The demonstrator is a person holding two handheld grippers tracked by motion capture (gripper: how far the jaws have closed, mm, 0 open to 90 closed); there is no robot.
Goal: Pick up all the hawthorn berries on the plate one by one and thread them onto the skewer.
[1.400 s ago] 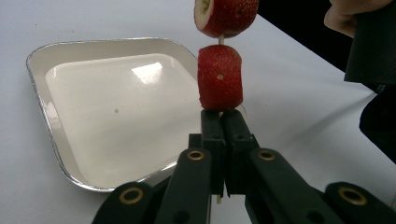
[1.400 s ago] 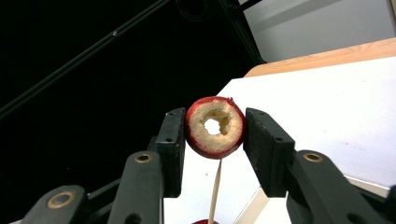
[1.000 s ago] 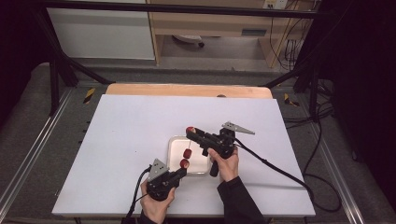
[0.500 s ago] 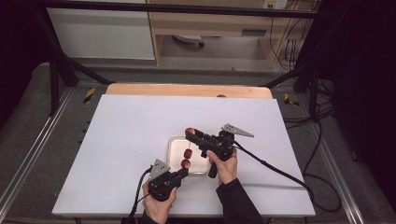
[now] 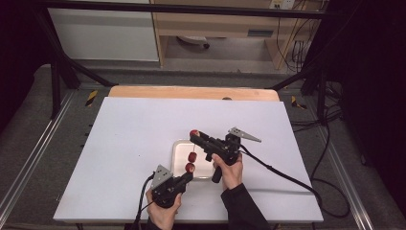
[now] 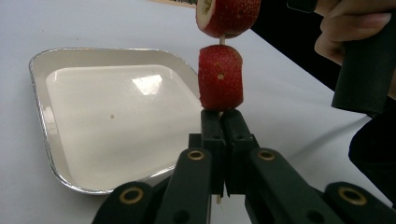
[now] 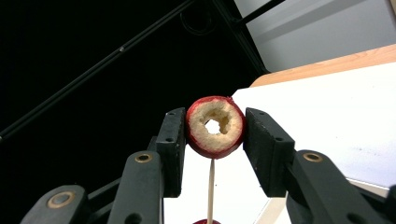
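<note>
Skewer with red fruit pieces stands upright in the left gripper, near edge of the white table, just near of the foil tray. Left gripper view: jaws pressed together, pinching the thin wooden stick at its low end; lowest fruit piece sits right on top of the jaw tips, touching or almost. Second fruit piece sits just above it on the same stick, small gap with bare stick between them. High view shows both pieces, and, stacked over the tray's near right part.

Left hand grips the tool body at the near edge, cable trailing down.

Farther up, third fruit piece, a cored ring with pale flesh and red skin, is held in the right gripper. Jaws partly spread, both pads pressing its sides. The skewer tip sits directly below the ring, lined up with its hole; cannot tell if the tip is already inside. High view: right gripper points left over the tray's far right corner, ring at its tip above the other two pieces. Right hand holds the handle, just right of the tray.

Tray is bare inside, lying mid-table.

Versus a second ago: no visible change, both grippers in the same spots, same grips, fruit pieces in the same order.
</note>
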